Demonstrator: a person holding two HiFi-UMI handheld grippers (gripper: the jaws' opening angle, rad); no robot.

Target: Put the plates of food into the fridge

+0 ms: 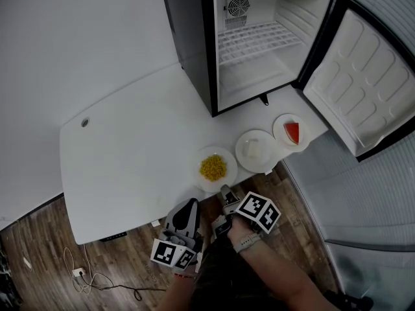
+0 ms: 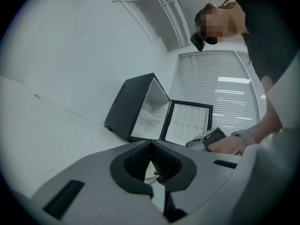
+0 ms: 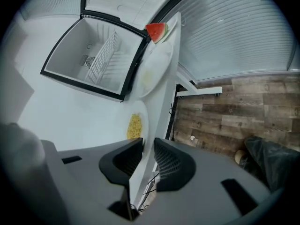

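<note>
**Right gripper part-open at the table edge; left gripper closed and empty**

Right gripper (image 3: 146,144): jaws narrowly apart, astride the near edge of the table (image 1: 130,167) and gripping nothing. It is just short of the corn plate (image 1: 227,157). Left gripper (image 2: 151,146): jaws together and empty, held at the same near edge beside the right one.

Surface and room: white tabletop against a white wall, wood-plank floor (image 1: 39,258) with loose cables (image 1: 97,280), and slatted blinds (image 1: 369,193) on the right.

Count:
- One black fridge (image 1: 188,37) stands on the table, its door (image 1: 363,76) swung fully open. It holds one wire shelf (image 1: 256,41).
- Three plates stand in a row on the table in front of the fridge, none inside it: the corn plate, a plate of pale food (image 1: 266,162) and a watermelon plate (image 1: 280,127).
</note>
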